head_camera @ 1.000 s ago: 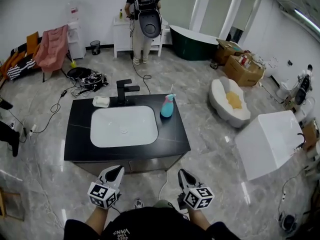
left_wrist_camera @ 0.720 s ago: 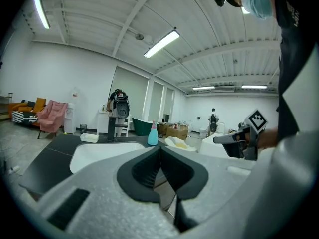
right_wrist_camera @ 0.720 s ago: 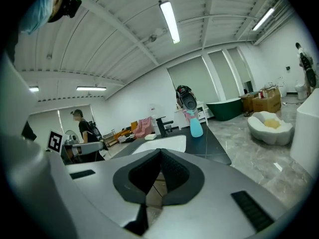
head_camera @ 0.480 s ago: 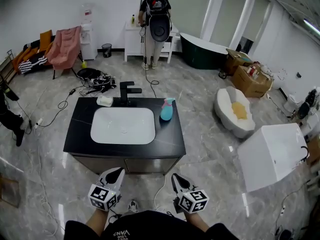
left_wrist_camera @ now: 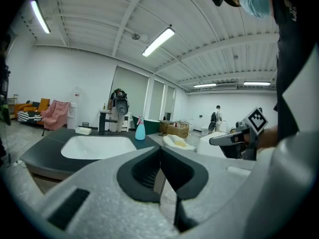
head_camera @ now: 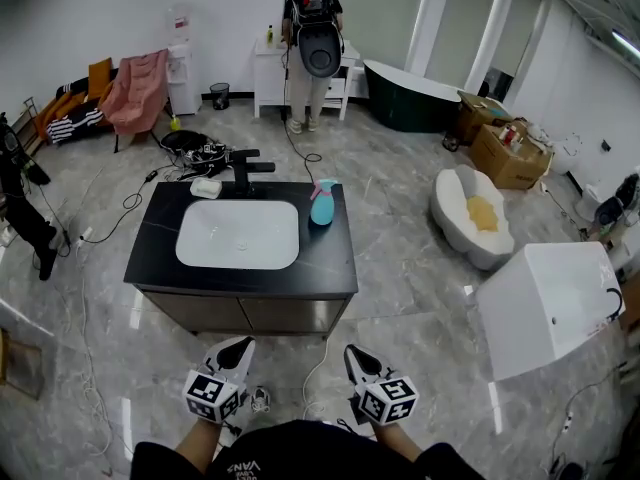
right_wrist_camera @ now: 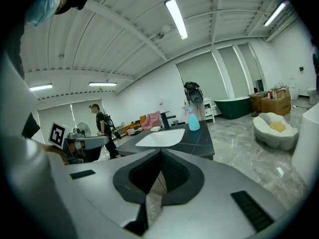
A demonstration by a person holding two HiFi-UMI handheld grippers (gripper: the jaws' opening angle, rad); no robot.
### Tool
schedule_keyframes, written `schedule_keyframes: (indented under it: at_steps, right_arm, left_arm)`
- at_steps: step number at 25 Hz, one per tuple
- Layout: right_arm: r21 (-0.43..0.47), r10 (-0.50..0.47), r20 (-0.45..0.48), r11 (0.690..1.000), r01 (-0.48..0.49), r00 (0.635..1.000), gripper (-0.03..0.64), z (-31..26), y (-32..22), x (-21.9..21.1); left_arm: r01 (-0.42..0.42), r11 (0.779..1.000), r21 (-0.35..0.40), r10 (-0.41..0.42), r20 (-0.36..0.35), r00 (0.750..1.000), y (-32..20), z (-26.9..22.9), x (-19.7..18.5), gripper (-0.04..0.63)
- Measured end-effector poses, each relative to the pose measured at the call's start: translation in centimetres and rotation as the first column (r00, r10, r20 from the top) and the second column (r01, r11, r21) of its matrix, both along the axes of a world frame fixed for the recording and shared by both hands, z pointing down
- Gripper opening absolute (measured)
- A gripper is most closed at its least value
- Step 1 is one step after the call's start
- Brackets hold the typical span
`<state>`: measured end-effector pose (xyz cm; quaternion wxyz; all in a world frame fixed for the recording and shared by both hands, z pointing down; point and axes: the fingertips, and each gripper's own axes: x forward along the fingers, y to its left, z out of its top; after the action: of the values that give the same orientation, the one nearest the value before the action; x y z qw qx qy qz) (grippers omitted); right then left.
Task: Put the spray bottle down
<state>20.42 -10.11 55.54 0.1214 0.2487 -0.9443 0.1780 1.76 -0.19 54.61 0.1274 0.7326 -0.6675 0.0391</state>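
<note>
On the far right of the black vanity counter, the spray bottle stands upright, long axis vertical, pink nozzle seemingly facing left toward the faucet. The vanity now sits farther off than a second ago; left gripper and right gripper are pinched together, empty, so the put-down looks finished

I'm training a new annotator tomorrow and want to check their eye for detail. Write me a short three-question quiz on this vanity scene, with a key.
1. True or false: the spray bottle stands upright on the black counter.
2. In the head view, where is the spray bottle relative to the white basin? A: to its left. B: to its right. C: inside it.
3. Fill in: the left gripper and the right gripper both have their jaws ____ and hold nothing.

Key: 1 true; 2 B; 3 shut.
</note>
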Motion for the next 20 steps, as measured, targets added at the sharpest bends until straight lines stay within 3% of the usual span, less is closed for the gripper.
schedule_keyframes:
  at_steps: [20]
  right_arm:
    - [0.026, -0.057, 0.036, 0.998, 0.056, 0.998, 0.002, 0.1, 1.8, 6.6]
  left_arm:
    - [0.054, 0.999, 0.005, -0.054, 0.030, 0.998, 2.6, -1.0, 7.6, 0.020]
